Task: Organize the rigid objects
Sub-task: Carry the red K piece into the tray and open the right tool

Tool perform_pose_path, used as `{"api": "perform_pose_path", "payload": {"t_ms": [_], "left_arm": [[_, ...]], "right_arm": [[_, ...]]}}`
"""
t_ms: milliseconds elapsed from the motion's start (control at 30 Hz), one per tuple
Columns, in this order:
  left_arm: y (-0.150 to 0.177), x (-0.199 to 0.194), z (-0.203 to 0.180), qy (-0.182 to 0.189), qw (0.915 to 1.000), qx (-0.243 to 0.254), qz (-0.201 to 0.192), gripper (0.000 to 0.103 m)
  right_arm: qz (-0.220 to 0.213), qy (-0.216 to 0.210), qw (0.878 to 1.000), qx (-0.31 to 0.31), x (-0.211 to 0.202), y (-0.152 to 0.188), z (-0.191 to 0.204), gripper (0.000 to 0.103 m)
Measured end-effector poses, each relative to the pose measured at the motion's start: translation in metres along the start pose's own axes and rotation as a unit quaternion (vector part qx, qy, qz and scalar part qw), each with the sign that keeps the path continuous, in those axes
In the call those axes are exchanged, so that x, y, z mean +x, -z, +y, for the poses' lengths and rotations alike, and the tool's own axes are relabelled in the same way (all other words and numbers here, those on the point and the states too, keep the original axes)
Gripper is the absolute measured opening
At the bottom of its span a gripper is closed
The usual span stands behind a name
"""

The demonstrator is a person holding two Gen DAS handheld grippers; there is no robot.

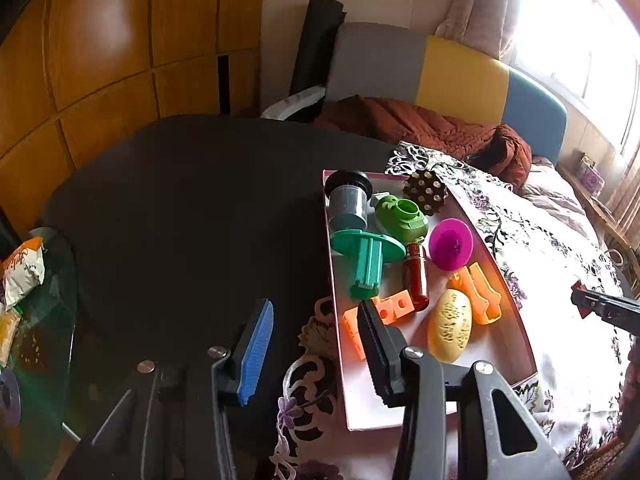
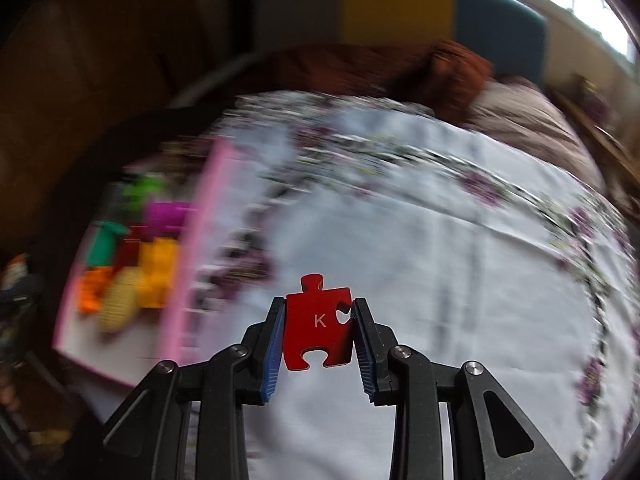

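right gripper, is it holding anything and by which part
The right gripper holds a red puzzle piece marked K, pads pressing its two opposite side edges. The left gripper holds nothing.

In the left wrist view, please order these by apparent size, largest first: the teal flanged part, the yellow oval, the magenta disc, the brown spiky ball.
1. teal flanged part
2. yellow oval, though it lies nearer the camera
3. magenta disc and brown spiky ball: too alike to rank.
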State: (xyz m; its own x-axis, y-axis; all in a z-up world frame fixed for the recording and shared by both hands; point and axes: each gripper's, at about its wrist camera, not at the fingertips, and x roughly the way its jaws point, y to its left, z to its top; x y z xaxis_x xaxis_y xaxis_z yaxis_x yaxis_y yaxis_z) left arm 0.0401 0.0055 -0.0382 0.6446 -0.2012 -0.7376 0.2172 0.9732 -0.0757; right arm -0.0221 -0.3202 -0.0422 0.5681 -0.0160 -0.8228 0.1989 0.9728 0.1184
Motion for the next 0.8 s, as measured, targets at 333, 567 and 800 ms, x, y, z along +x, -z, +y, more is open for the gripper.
{"api": "perform_pose_path", "payload": {"t_ms": [333,567,800], "left_arm": [[0.001,0.004,0.002,-0.005,1.0000,-0.003,0.006,0.044],[0.001,0.006,0.003,-0.004,1.0000,-0.003,0.008,0.045],[0.002,0.007,0.004,-0.010,0.9999,-0.005,0.006,0.045]], "right_arm": [[0.023,-0.094,0.989,-0.115,0.018,0.009,0.115,0.033],[0.065,-0.087,0.985,-0.136,0.052,0.019,0.135,0.033],[0.054,-0.054,0.987,-0.142,0.060,0.023,0.134,0.034]]}}
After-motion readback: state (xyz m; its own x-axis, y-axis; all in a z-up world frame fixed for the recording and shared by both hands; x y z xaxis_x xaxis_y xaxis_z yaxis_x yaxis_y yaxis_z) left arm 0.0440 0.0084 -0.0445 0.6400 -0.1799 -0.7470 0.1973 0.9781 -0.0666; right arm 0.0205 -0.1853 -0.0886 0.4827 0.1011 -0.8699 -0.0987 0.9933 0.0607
